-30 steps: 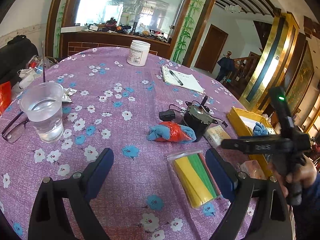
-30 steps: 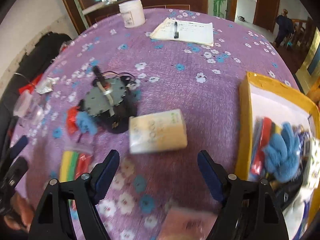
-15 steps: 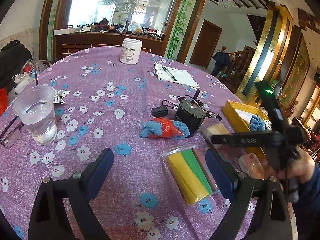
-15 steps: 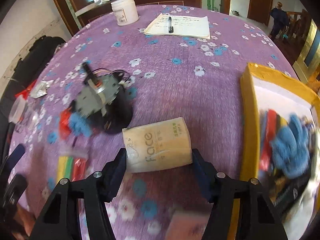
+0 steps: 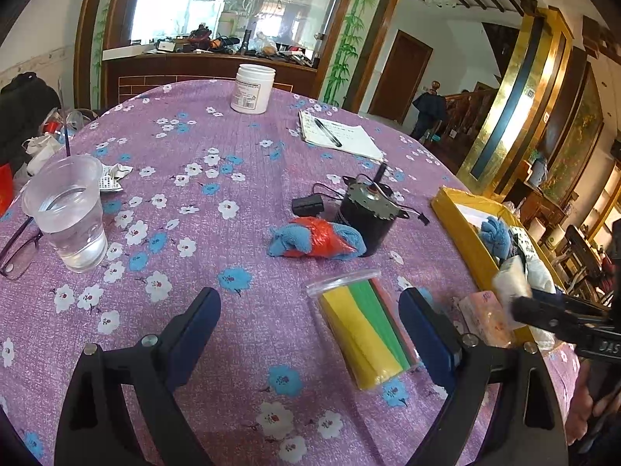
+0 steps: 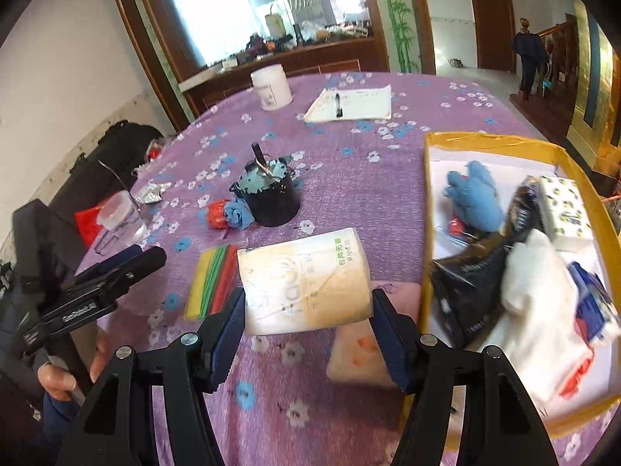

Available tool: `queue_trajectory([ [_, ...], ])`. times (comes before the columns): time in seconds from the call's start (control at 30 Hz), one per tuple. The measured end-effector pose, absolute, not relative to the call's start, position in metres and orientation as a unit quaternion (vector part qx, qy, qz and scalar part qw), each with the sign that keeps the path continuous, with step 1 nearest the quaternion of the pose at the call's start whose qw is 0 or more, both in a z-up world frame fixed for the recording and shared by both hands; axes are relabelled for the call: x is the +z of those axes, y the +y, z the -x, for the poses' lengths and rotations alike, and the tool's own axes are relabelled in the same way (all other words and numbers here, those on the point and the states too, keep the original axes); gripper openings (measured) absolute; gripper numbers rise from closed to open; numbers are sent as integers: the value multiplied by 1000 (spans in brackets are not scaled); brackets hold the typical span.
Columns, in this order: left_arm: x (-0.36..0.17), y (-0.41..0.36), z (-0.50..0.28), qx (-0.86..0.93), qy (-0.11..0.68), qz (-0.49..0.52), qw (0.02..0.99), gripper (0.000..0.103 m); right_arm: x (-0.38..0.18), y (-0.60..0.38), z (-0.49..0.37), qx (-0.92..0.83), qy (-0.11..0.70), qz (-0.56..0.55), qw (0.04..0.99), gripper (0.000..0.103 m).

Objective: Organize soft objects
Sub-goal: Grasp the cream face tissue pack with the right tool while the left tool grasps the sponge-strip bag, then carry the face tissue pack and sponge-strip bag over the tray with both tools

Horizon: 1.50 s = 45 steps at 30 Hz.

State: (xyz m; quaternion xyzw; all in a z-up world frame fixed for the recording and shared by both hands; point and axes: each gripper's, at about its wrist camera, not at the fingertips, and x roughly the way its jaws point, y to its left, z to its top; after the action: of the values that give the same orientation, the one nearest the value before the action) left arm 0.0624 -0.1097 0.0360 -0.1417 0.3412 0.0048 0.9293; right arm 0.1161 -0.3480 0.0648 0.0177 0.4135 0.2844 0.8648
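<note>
My right gripper point(image 6: 308, 312) is shut on a cream tissue pack point(image 6: 302, 277) and holds it above the purple flowered tablecloth, left of the yellow box point(image 6: 427, 194); the pack also shows in the left wrist view point(image 5: 510, 279). The box holds a blue cloth point(image 6: 471, 194), white cloth point(image 6: 535, 291) and other soft packs. My left gripper point(image 5: 308, 334) is open and empty above the table, near a bag of coloured sponge strips point(image 5: 361, 330). A blue and red cloth roll point(image 5: 316, 240) lies by a black motor point(image 5: 366, 213). A pink pack point(image 6: 365, 349) lies under the right gripper.
A plastic cup of water point(image 5: 68, 213) and glasses point(image 5: 17, 248) stand at the left. A white jar point(image 5: 252, 87) and a notepad with pen point(image 5: 337, 138) are at the far side. A black bag point(image 6: 112, 163) sits off the table's left edge.
My right gripper closed on the tissue pack and lifted it off the table toward the yellow box. The left gripper stayed open and shifted slightly.
</note>
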Motion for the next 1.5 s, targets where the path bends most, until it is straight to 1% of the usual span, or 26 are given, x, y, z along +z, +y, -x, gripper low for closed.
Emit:
queue_trajectory([
  [0.2,52,-127,-58,-2,342,120,932,92,74,-370,-108,290,397,-41,870,68],
  [0.4,54,-145,-64,-9,366,101,925,92,77,-396,-105,289,386,-70,873,68],
  [0.8,35,-145,-97,-4,435,170,884,92,70,-448,-101,282,376,-121,874,68],
  [0.9,30,-154,-104,-2,447,161,880,92,69,-456,-100,282,374,-128,874,68],
  [0.97,24,-163,-110,-1,459,151,875,85,69,-459,-99,282,372,-130,875,68],
  [1.0,21,-165,-112,-1,465,147,873,77,70,-461,-98,282,371,-131,875,68],
  [1.03,17,-169,-114,-2,474,144,869,64,70,-462,-98,282,371,-130,875,68],
  [1.1,7,-172,-116,1,490,142,860,52,70,-463,-96,283,370,-130,875,68],
  [1.17,4,-173,-114,5,484,134,865,50,70,-462,-95,283,370,-129,875,68],
  [1.23,3,-179,-110,11,479,109,871,42,69,-460,-94,284,371,-129,875,68],
  [1.3,4,-182,-106,10,473,98,876,38,68,-459,-94,284,372,-129,874,68],
  [1.5,25,-197,-85,0,429,59,902,38,69,-455,-95,284,370,-127,875,68],
])
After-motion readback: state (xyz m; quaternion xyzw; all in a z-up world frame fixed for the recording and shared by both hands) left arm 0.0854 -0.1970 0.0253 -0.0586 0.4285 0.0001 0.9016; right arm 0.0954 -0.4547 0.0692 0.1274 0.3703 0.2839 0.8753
